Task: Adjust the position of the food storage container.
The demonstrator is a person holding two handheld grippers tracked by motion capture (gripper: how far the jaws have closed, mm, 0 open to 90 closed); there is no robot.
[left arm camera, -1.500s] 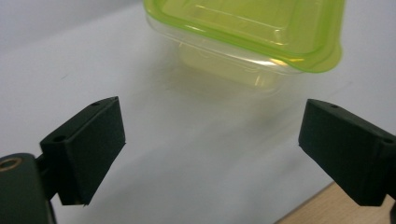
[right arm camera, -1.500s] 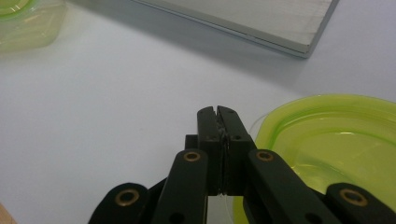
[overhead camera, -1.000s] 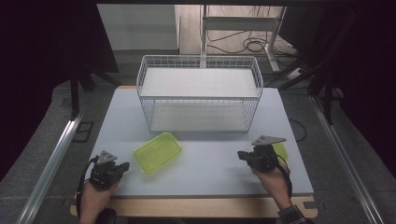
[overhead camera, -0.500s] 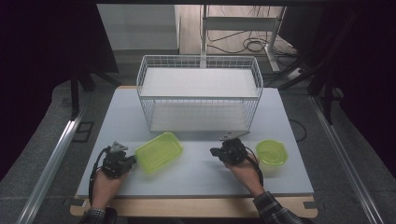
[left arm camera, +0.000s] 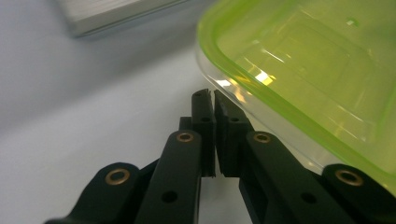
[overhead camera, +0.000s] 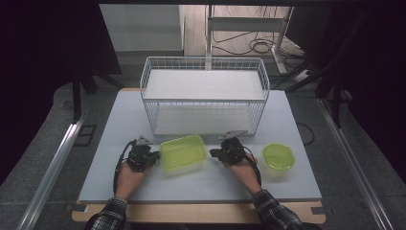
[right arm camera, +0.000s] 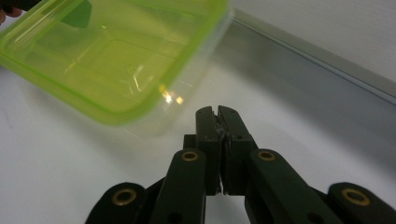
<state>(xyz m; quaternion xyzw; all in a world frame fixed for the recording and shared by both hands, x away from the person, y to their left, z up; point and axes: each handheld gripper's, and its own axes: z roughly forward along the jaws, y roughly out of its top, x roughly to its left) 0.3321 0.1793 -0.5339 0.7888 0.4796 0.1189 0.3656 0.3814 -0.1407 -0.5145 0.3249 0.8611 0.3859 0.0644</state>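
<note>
High view: both hand-held grippers, left and right, flank the green container on the tabletop, jaws nearly shut and empty. Pressing in unevenly could likely skid or tip the light container.

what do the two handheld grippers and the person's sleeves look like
Both the left gripper and right gripper are black, each topped by a grey three-cornered plate, with a black cable trailing back. Their jaws are flat black linkages with brass-coloured rivets. The sleeves are dark plaid.
</note>
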